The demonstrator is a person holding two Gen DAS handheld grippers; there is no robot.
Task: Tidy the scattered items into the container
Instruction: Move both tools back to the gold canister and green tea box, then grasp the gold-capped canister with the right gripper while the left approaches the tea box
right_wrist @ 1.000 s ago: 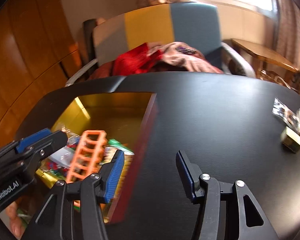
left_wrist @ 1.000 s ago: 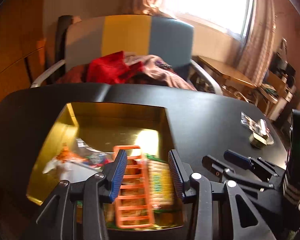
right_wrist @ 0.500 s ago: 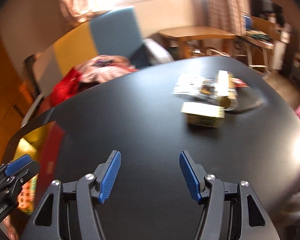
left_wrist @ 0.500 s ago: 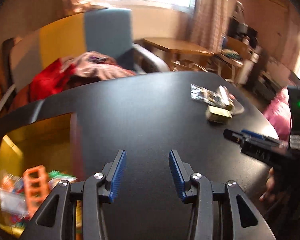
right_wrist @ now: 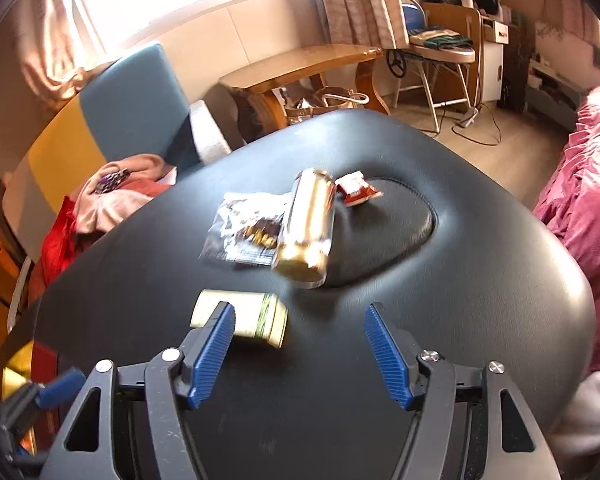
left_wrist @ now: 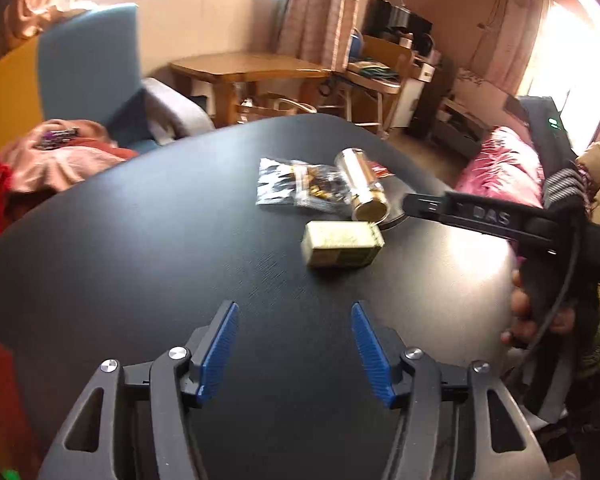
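On the black table [left_wrist: 148,248] lie a small green-and-gold box [left_wrist: 342,243] [right_wrist: 244,319], a gold can on its side [left_wrist: 362,187] [right_wrist: 309,229], a clear snack packet [left_wrist: 300,186] [right_wrist: 246,227] and a red sachet [right_wrist: 356,191]. My left gripper [left_wrist: 294,354] is open and empty, short of the box. My right gripper [right_wrist: 300,354] is open and empty, its left finger just in front of the box; it also shows in the left wrist view [left_wrist: 484,216]. The gold-lined container [right_wrist: 16,368] shows only as a sliver at far left.
An armchair [right_wrist: 132,108] with heaped clothes [right_wrist: 116,196] stands behind the table. A pink sofa [right_wrist: 584,184] is to the right. A dark round mat [right_wrist: 384,232] lies under the can.
Both grippers have swung right, away from the container with the orange item in it, toward the loose items. The items now look closer. Both stay open.
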